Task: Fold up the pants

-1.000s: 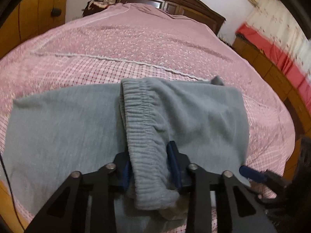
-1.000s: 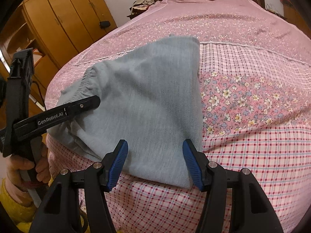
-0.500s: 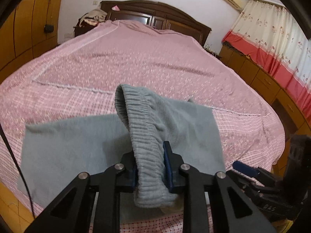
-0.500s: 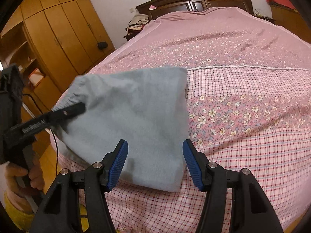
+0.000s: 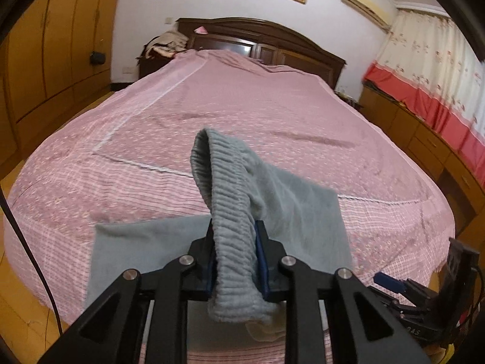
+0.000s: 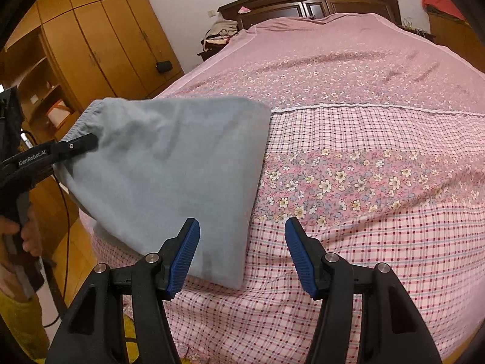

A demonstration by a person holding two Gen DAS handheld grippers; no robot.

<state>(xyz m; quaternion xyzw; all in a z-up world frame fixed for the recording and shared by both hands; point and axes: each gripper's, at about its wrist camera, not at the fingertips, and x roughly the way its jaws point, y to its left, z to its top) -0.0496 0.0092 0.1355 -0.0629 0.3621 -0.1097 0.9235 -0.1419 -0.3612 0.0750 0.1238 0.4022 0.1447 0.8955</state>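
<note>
The left gripper (image 5: 235, 261) was pinched tight on the ribbed elastic waistband (image 5: 225, 212) of the grey-blue pants (image 5: 291, 212), its two blue pads pressed against either side of the gathered band. The waistband rose in a loop above the fingers and its loose end hung down in front of them. From the grip, the upper part of the pants draped away to the right and down toward the bed (image 5: 242, 112), while a flatter section lay spread on the pink checked bedspread to the left, near the foot edge of the bed.

In the right wrist view the same pants (image 6: 182, 166) appeared as a lifted panel held up at its left corner by the left gripper (image 6: 81, 144), the lower edge resting on the bedspread (image 6: 363, 182) close to the near edge.

The right gripper (image 6: 242, 254) was spread wide and held nothing. Its left blue pad (image 6: 185, 254) sat just in front of the lower edge of the pants, though whether it touched the cloth could not be told; its right pad (image 6: 298, 257) hung over bare checked bedspread beside the fabric's corner.
</note>
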